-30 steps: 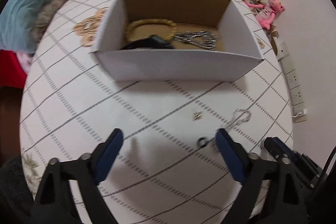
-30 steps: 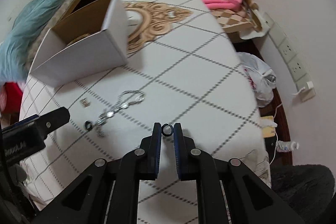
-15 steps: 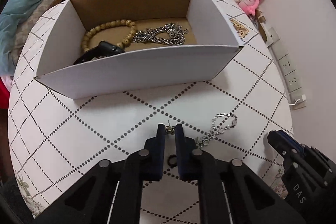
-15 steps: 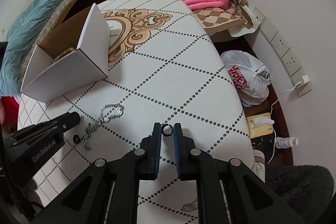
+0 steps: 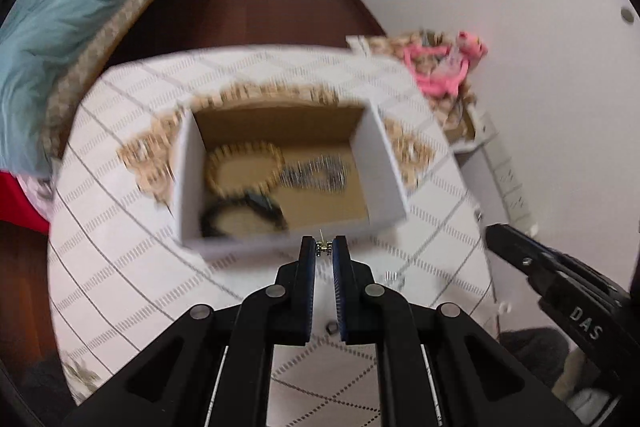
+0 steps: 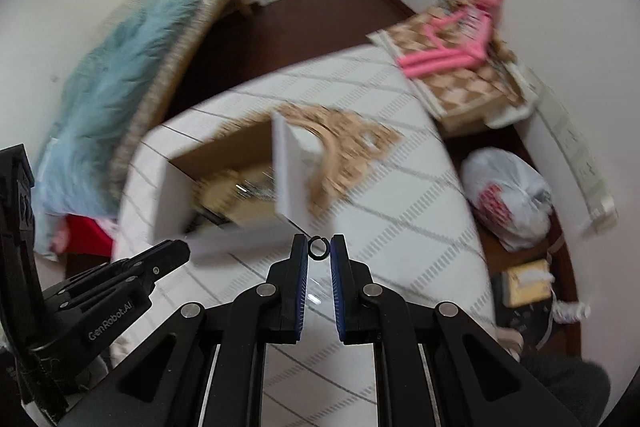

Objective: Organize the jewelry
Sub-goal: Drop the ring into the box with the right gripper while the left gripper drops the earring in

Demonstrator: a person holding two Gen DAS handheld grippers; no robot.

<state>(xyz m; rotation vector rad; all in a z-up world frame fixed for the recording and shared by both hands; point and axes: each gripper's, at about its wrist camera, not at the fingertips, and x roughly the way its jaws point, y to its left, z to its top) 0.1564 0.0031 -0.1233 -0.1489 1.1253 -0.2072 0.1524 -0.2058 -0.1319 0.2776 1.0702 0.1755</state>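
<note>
While both views are motion-blurred, the sorting state reads clearly enough. Open cardboard box [image 5: 280,179] sits on the patterned table [image 5: 120,267], at 12 o'clock from the left gripper [image 5: 324,247]. Inside it, left to right: black band [image 5: 244,213] at the near-left corner, tan beaded bracelet [image 5: 244,167] behind it, silver chain [image 5: 316,175] toward the right wall. Judged done: three pieces boxed.

Left gripper: fingers pinched narrow on a small gold-toned earring stud [image 5: 323,246], held above the table just short of the box's near wall. Not yet dropped in.

On the table at 5 o'clock of the left tips, faint small items [image 5: 394,277], too blurred to name; likely left to collect.

Right gripper [image 6: 319,247]: fingers closed narrow on a small dark ring [image 6: 318,247], held in the air, box at its 11 o'clock. Also not yet deposited.

Estimate: well past halfway; two pieces in transit, a few stragglers remaining.
</note>
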